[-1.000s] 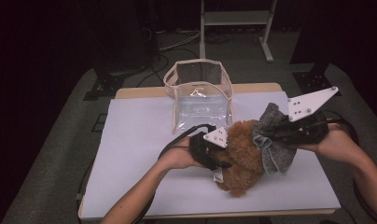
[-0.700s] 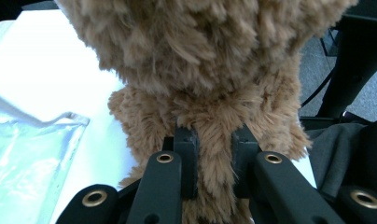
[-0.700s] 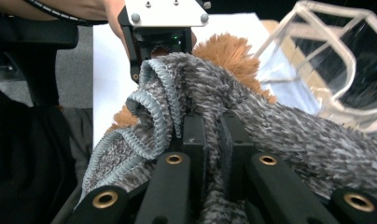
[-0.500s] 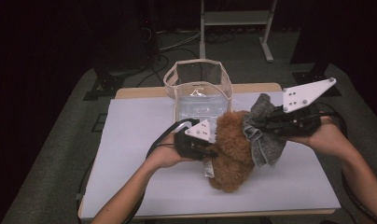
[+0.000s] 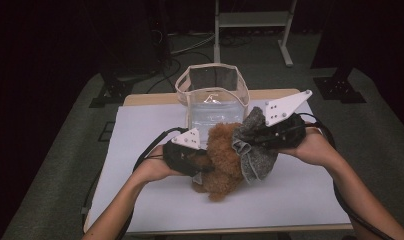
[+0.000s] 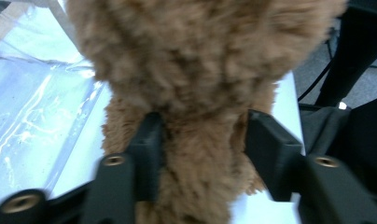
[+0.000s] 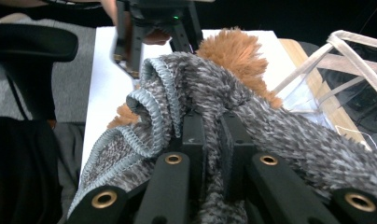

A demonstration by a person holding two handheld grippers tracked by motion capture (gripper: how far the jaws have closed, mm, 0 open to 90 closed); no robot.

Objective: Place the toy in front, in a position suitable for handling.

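The high view looks forward and down from above the person's side of the white table (image 5: 140,200). The left gripper view sits right against the brown plush toy (image 6: 200,84). The right gripper view looks across a grey knit garment (image 7: 233,102) toward that toy, which all three share.

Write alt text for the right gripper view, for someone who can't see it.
The right gripper has its two black fingers shut on a fold of grey knitted garment with a ribbed edge. Behind it shows a brown plush toy on a white table, with the left gripper beyond and a clear bag at right.
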